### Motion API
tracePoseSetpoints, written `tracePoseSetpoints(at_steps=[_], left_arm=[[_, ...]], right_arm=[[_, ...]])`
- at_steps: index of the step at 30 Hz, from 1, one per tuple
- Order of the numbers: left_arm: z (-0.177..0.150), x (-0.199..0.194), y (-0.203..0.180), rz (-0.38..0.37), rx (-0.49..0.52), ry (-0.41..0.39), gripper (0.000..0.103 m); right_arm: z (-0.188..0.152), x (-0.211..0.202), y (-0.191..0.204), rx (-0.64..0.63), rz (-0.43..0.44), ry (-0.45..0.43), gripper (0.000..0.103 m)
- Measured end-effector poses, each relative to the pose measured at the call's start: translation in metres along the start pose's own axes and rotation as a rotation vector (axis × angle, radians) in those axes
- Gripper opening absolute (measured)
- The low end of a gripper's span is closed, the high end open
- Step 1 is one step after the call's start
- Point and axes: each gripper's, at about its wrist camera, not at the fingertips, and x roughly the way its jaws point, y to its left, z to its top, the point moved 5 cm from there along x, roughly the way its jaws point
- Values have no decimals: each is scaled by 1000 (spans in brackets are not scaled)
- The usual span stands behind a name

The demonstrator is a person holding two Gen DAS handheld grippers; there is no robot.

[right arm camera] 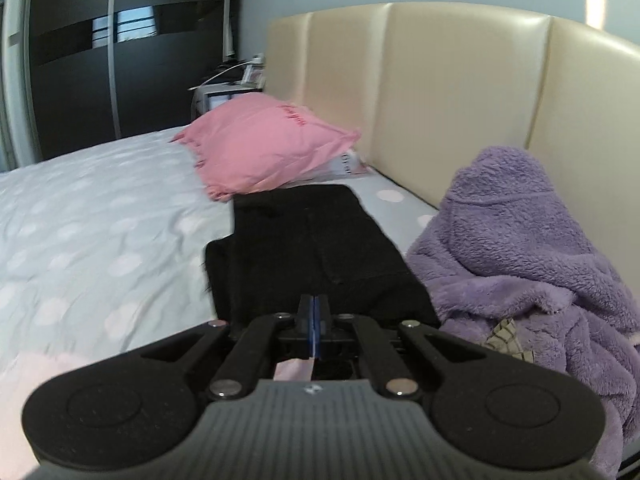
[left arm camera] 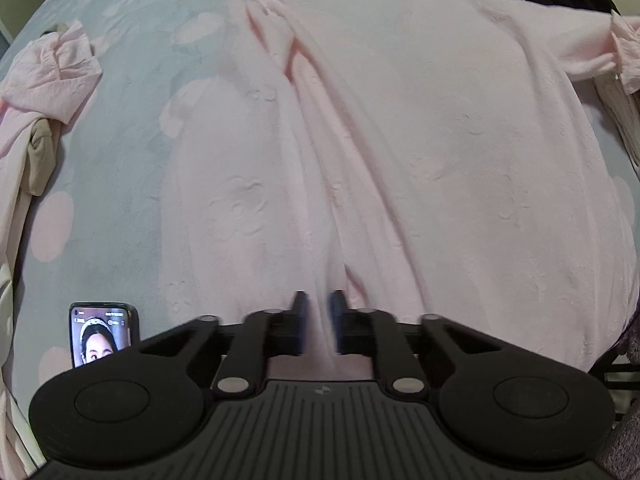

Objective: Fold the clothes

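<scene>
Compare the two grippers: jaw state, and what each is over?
The left gripper has a gap between its jaws, with a pleat of the pink garment running through it; the right gripper is pressed shut on a thin pink fabric edge. Left hangs over the spread pink garment, right over the black garment. Both hold pink fabric.

Pale pink embossed garment [left arm camera: 420, 152], spread creased across the bed.
</scene>
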Motion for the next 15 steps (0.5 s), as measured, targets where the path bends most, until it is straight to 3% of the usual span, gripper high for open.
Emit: tracePoseSetpoints(at_steps=[4, 7, 12, 14, 15], left_arm=[[5, -15, 16, 9, -53, -48, 0], [12, -33, 38, 30, -118, -97, 0], [41, -75, 92, 120, -230, -193, 0], [55, -90, 116, 173, -265, -224, 0], [61, -97, 126, 203, -275, -235, 0]], right_arm=[[-2, 25, 1, -41, -21, 50, 0], [-12, 33, 4, 7, 27, 122, 3], [-15, 19, 22, -58, 106, 93, 6], [-17, 13, 29, -77, 137, 86, 16], [-18, 9, 32, -84, 153, 78, 28]])
